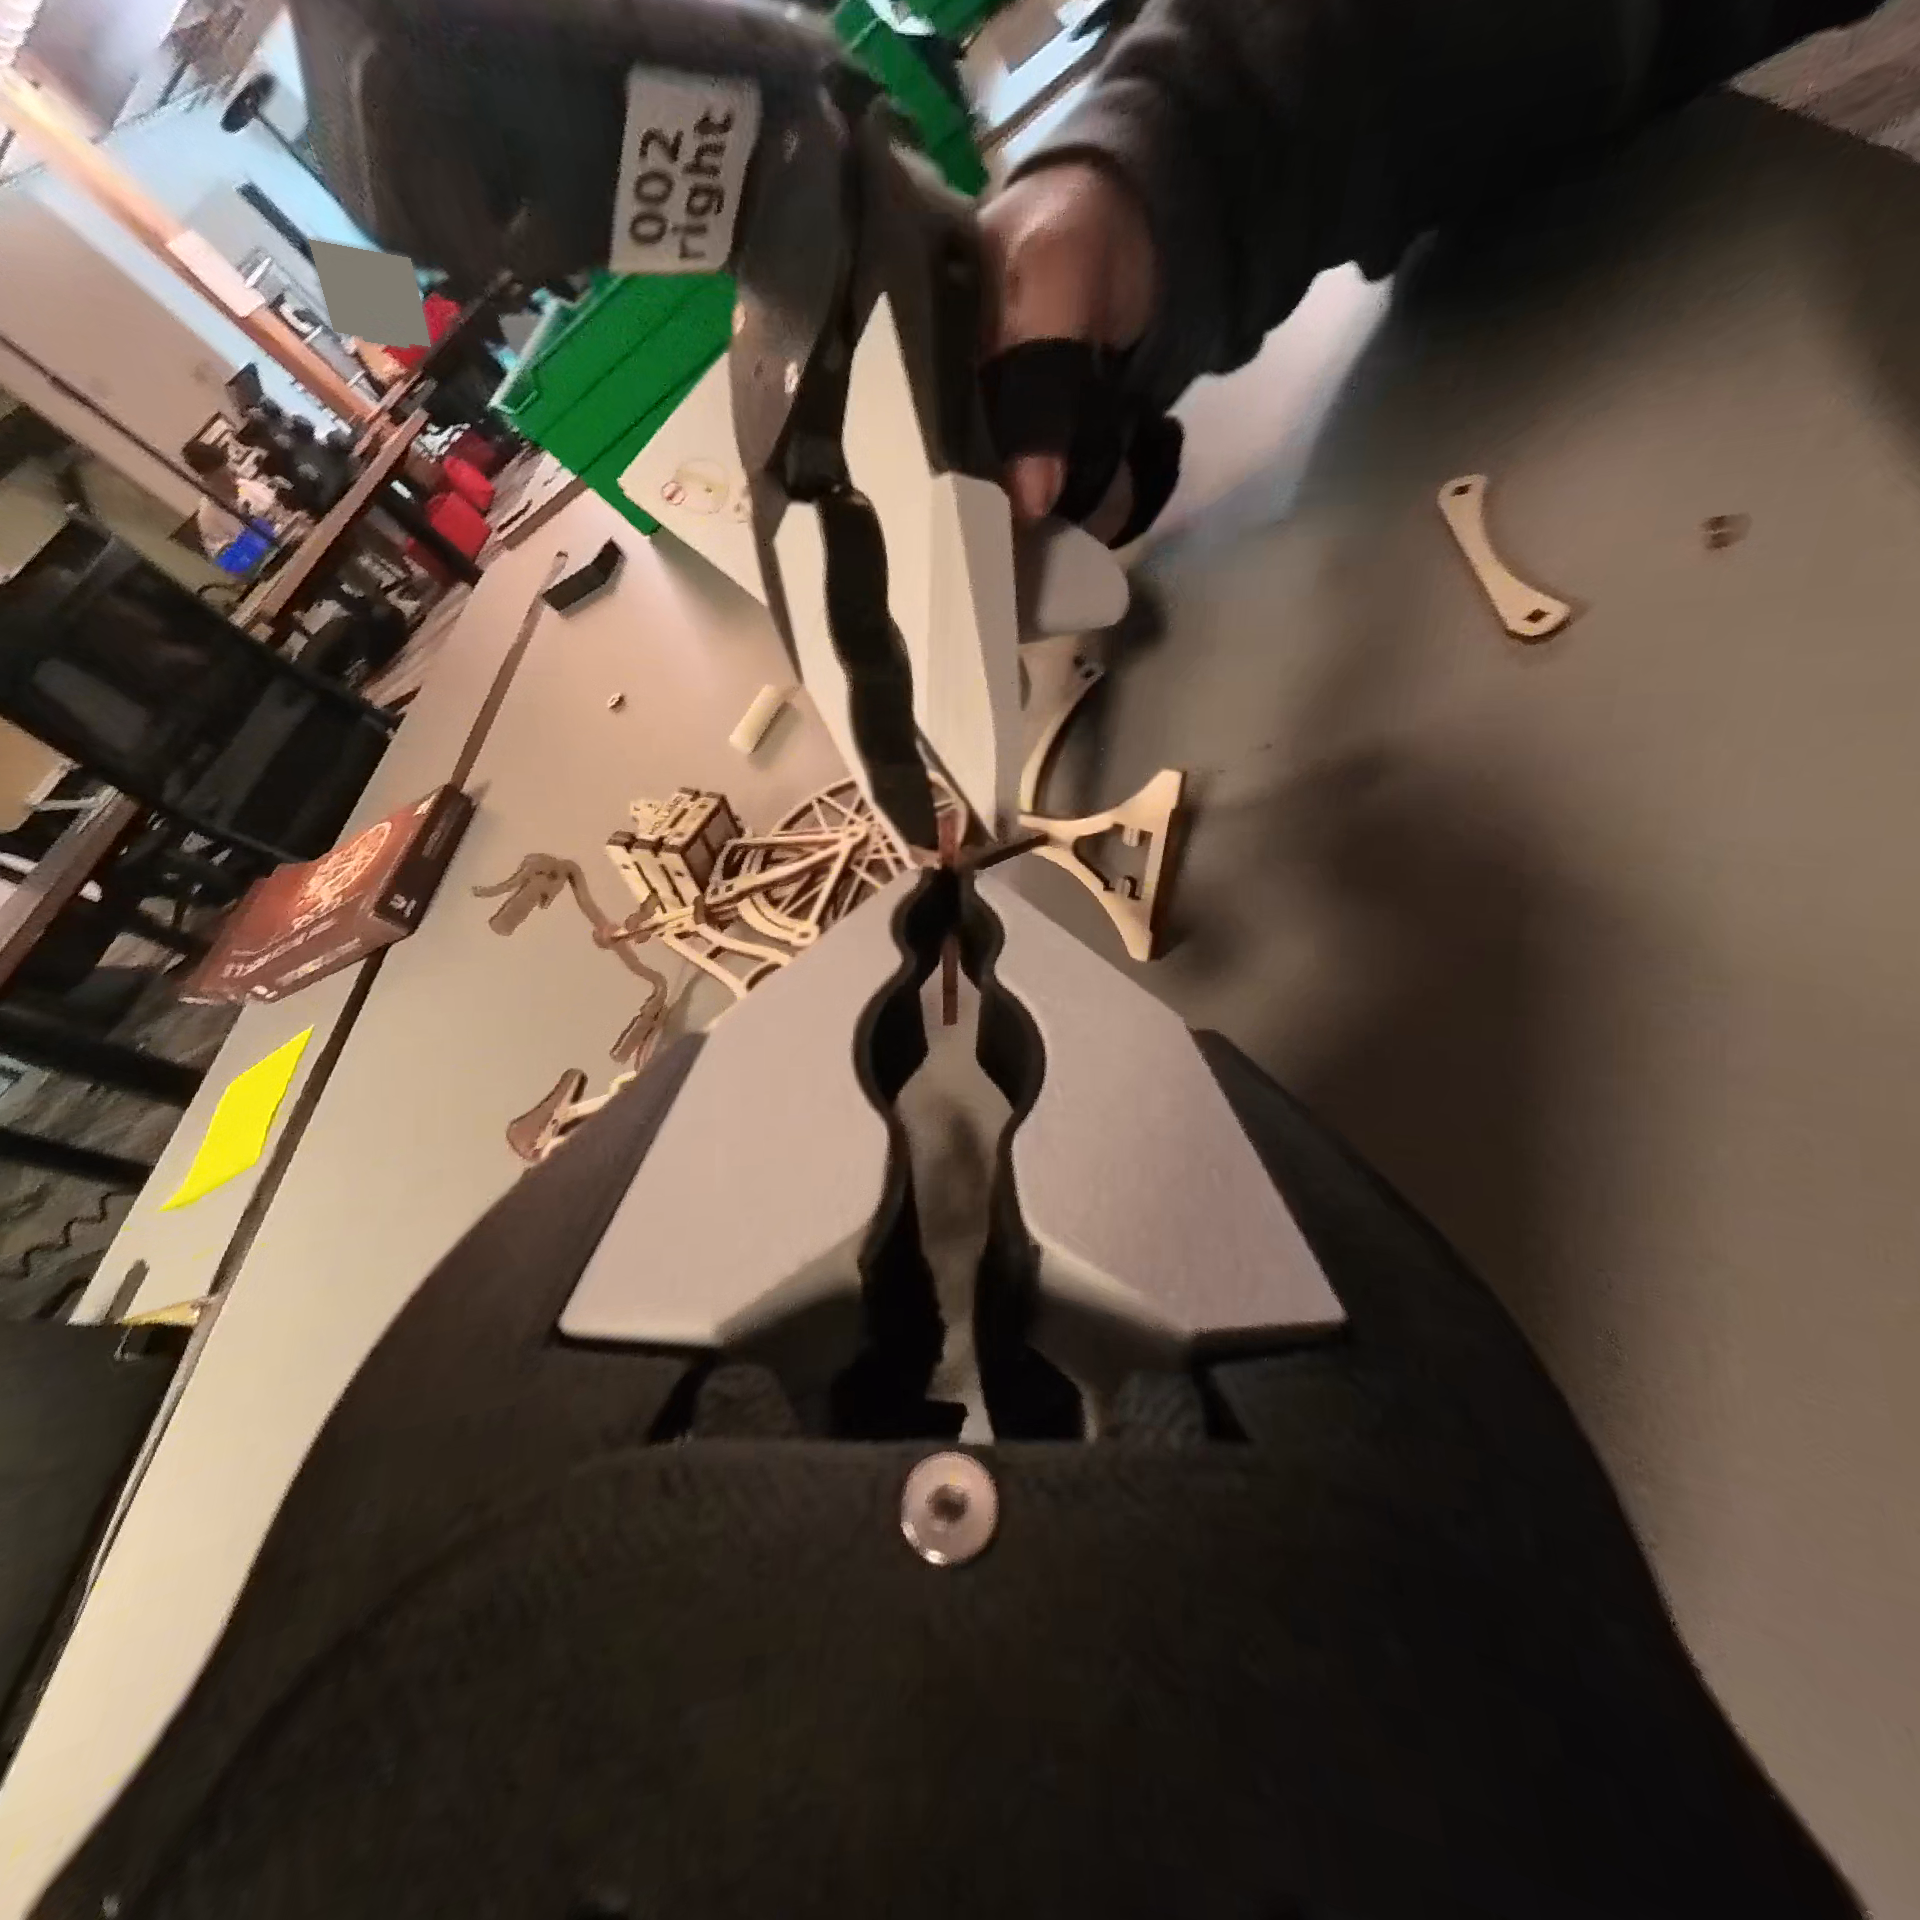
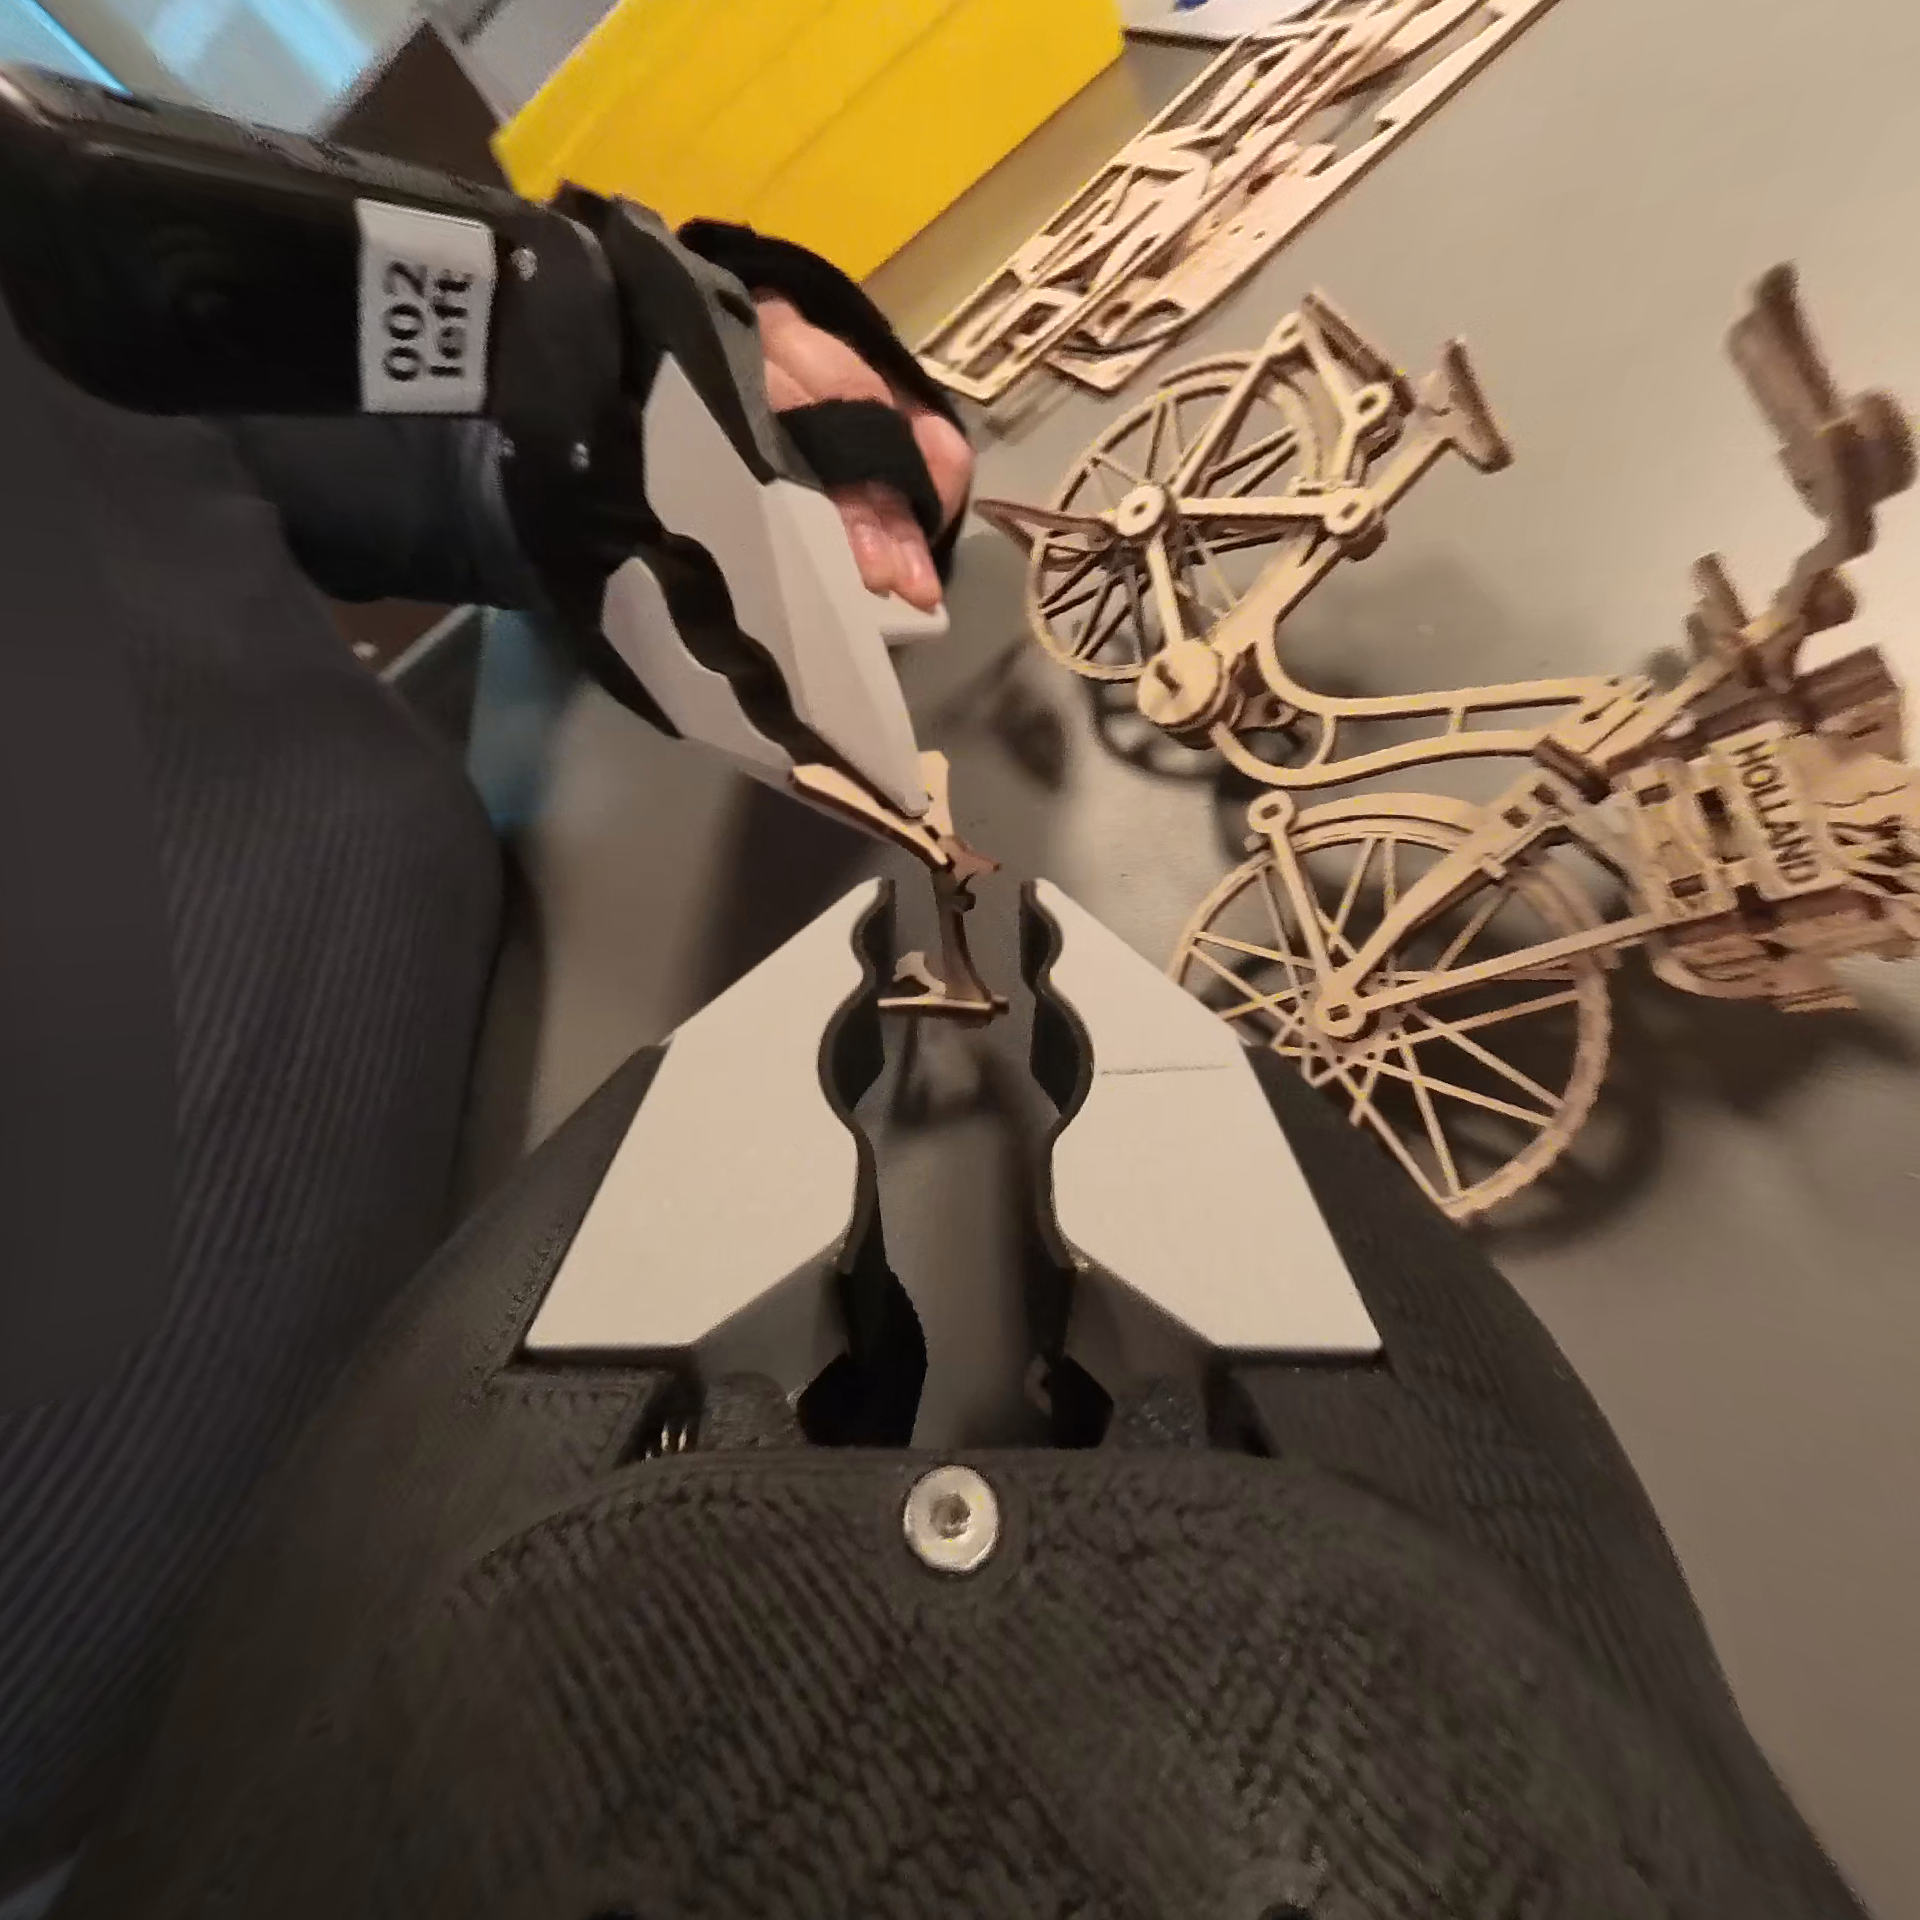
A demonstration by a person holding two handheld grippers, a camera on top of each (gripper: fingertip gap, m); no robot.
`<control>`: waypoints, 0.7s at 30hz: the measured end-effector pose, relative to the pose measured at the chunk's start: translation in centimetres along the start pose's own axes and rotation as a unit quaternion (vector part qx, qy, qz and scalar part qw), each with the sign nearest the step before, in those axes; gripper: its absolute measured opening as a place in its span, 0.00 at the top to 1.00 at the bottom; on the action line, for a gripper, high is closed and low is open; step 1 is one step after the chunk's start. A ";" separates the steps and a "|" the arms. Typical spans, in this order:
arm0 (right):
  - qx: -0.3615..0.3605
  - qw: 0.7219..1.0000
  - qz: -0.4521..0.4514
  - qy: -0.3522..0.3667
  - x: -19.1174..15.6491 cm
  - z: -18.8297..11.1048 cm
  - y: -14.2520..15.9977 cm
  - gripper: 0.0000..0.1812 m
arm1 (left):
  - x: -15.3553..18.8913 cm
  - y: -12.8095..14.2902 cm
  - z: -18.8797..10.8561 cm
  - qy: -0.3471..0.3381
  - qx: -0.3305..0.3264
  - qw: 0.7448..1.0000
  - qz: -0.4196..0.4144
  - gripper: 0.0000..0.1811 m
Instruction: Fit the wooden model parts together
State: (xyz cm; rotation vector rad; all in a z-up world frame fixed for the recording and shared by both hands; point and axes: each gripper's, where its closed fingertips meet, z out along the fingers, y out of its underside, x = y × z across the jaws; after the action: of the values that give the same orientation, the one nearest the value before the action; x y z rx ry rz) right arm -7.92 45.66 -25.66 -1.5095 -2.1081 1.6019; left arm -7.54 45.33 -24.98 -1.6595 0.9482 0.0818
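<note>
Pinching a flat wooden part (image 2: 847,795) at its tips, the left gripper (image 2: 857,795) is held steady; a second small part (image 2: 951,961), between the slightly parted right gripper (image 2: 956,904) fingers, should be aligned squarely before pressing.

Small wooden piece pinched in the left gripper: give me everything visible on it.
The small pale laser-cut wooden piece is flat and thin, with dark cut edges and a narrow, stepped outline. The left gripper is shut on one end, holding it in the air above the grey table. Its free end meets a second small wooden piece, which sits between the open fingers of the right gripper.
</note>
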 end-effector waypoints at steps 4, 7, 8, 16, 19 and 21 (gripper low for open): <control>-0.020 0.996 -0.024 0.084 0.9 0.2 0.1 0.88 | -0.5 0.2 0.0 -0.016 -0.009 1.000 -0.007 0.99; -0.036 0.989 -0.036 0.136 1.3 0.6 0.3 0.90 | -0.8 0.3 0.0 -0.028 -0.013 0.999 -0.009 0.99; -0.040 0.988 -0.037 0.145 1.2 0.9 0.4 0.90 | -0.9 0.4 0.0 -0.032 -0.014 0.999 -0.010 0.99; -0.039 0.968 -0.037 0.245 2.2 1.9 0.0 0.96 | -1.3 0.5 -0.1 -0.053 -0.024 0.998 0.003 0.99; -0.049 0.957 -0.066 0.277 2.4 1.9 0.0 0.97 | -1.4 0.6 -0.2 -0.065 -0.032 0.997 0.021 0.99; -0.056 0.950 -0.094 0.294 2.5 1.8 0.0 0.98 | -1.3 0.5 -0.3 -0.076 -0.043 0.995 0.049 0.99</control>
State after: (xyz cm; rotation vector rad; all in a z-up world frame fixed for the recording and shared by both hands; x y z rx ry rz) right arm -10.29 46.23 -27.59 -1.5148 -1.9362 0.8364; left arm -8.85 45.82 -24.63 -1.6591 0.9203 0.3133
